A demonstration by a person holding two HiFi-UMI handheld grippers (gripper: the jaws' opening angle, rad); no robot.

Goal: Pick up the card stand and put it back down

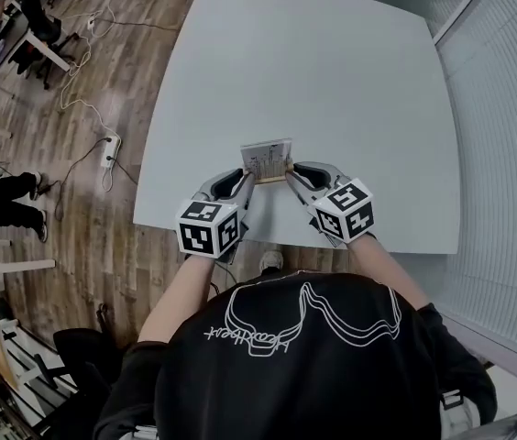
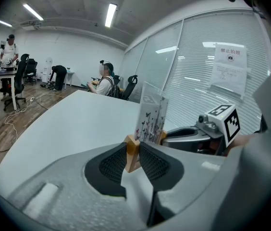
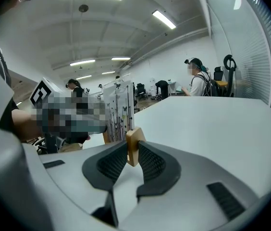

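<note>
The card stand (image 1: 268, 161) is a small wooden bar that holds an upright printed card, near the front edge of the white table (image 1: 313, 71). My left gripper (image 1: 245, 181) is shut on the bar's left end and my right gripper (image 1: 295, 176) on its right end. In the left gripper view the wooden end (image 2: 131, 153) sits pinched between the black pads of that gripper (image 2: 133, 159), with the card (image 2: 151, 114) rising behind. In the right gripper view the other wooden end (image 3: 134, 146) is clamped in that gripper (image 3: 134, 154). Whether the bar touches the table I cannot tell.
The table's front edge (image 1: 268, 246) runs just behind both grippers. A power strip (image 1: 109, 149) and cables lie on the wooden floor at the left. A blind-covered glass wall (image 1: 506, 154) stands at the right. A person (image 2: 105, 81) sits at the table's far end.
</note>
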